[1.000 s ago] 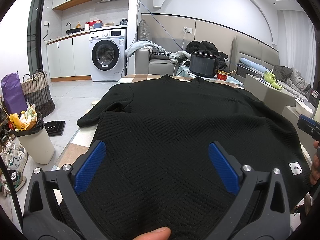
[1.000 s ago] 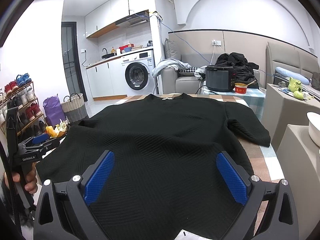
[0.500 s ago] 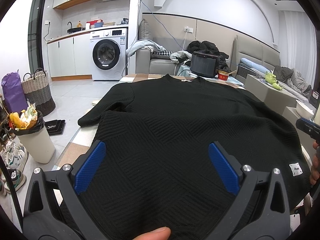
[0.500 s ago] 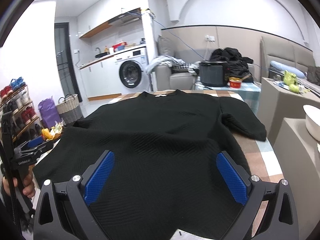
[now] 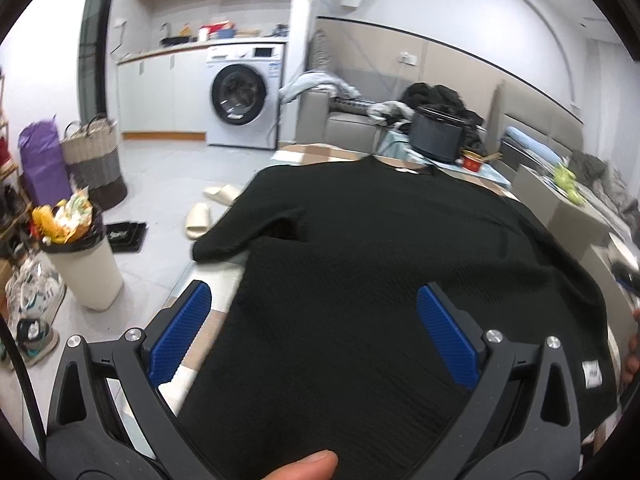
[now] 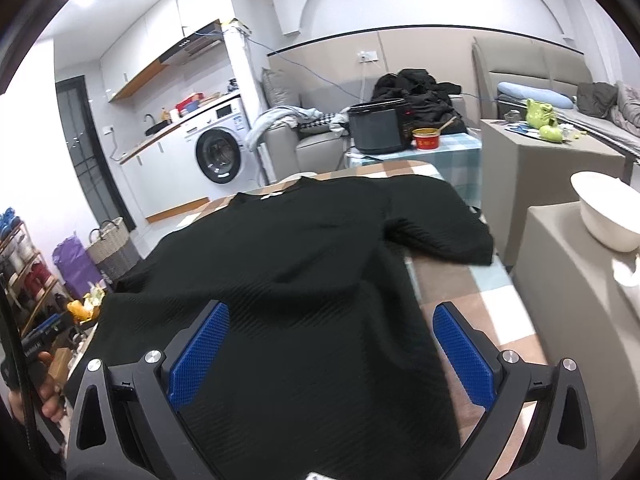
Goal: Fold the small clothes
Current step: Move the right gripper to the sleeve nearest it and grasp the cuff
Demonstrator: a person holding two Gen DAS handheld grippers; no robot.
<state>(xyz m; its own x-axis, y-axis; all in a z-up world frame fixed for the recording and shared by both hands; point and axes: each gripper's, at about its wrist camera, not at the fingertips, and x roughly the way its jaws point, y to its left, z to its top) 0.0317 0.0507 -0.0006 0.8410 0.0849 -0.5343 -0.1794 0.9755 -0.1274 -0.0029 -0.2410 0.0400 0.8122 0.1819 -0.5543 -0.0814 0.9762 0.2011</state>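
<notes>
with both sets of fingers spread above the black sweater (image 5: 380,264), pinch each hem corner squarely before folding toward the collar (image 5: 404,166).

Home, washing machine (image 5: 242,100), sofa (image 6: 316,142)

Hardly any writing can be read. A small white tag (image 5: 591,374) on the hem of the black sweater (image 5: 380,280) carries dark print, too small to make out. In the right wrist view, the other gripper's black body (image 6: 34,346) bears white lettering, blurred beyond reading. The washing machine (image 5: 244,96) has a label that is illegible
</notes>
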